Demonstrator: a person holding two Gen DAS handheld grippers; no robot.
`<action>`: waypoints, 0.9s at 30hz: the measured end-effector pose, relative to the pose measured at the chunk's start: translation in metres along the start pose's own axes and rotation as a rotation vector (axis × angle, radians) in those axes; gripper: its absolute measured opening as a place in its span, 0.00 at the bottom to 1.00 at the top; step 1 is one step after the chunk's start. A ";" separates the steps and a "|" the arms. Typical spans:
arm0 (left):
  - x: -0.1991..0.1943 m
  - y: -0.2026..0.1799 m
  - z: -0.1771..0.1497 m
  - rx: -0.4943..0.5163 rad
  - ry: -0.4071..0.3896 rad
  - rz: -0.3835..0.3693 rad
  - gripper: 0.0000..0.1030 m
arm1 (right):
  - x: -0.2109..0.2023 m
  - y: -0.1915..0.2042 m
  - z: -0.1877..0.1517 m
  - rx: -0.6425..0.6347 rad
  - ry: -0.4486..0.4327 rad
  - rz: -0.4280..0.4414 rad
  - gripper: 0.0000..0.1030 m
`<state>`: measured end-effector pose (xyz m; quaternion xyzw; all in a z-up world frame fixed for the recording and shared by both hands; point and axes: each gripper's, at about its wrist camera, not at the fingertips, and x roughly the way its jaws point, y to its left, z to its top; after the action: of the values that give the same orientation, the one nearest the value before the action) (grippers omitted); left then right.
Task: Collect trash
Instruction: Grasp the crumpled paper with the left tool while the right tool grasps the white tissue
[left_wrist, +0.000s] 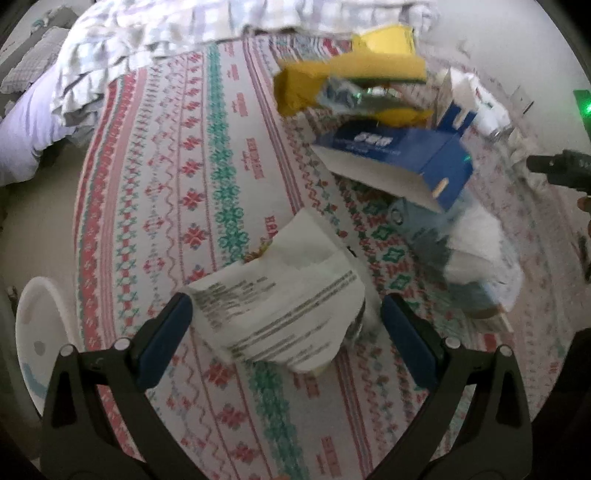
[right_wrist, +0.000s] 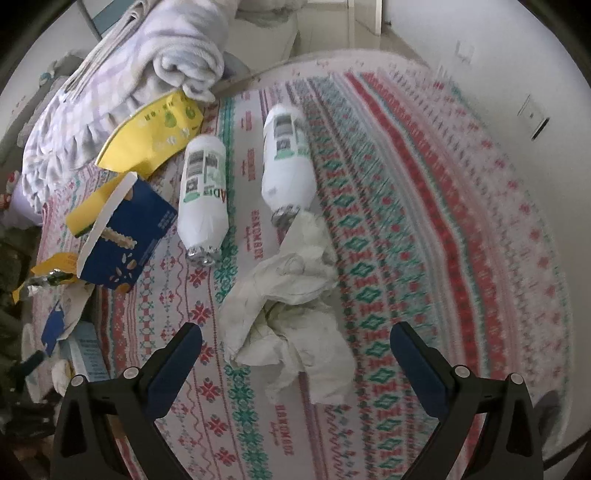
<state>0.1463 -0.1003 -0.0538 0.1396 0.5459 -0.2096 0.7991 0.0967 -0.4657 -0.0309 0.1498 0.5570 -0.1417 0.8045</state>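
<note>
Trash lies on a patterned bedspread (left_wrist: 177, 206). A white printed paper wrapper (left_wrist: 284, 295) rests between the wide-apart fingers of my open left gripper (left_wrist: 286, 310), untouched by either pad. Behind it are a torn blue carton (left_wrist: 399, 158) and a yellow package (left_wrist: 343, 85). In the right wrist view a crumpled white tissue (right_wrist: 288, 314) lies between and just ahead of the fingers of my open right gripper (right_wrist: 295, 343). Two white bottles (right_wrist: 203, 195) (right_wrist: 286, 158) lie on their sides beyond it. The blue carton (right_wrist: 125, 236) and a yellow wrapper (right_wrist: 151, 136) sit at left.
A rumpled lilac-and-white blanket (right_wrist: 140, 66) is piled at the bed's far side. A white round bin (left_wrist: 37, 332) stands on the floor at the left of the bed. More white and light-blue wrappers (left_wrist: 472, 254) lie right of the left gripper. A white wall (right_wrist: 498, 74) borders the bed.
</note>
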 end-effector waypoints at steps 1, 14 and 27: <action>0.003 0.000 0.001 0.000 0.002 0.005 0.99 | 0.005 -0.001 0.000 0.011 0.012 0.014 0.96; -0.006 -0.005 -0.002 0.004 -0.068 0.010 0.61 | 0.018 0.014 0.000 -0.025 0.019 0.017 0.46; -0.019 0.003 -0.010 -0.070 -0.093 -0.002 0.12 | -0.033 0.029 -0.018 -0.087 -0.072 0.077 0.40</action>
<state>0.1336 -0.0898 -0.0398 0.1012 0.5151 -0.1975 0.8279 0.0815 -0.4296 -0.0036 0.1307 0.5273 -0.0916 0.8346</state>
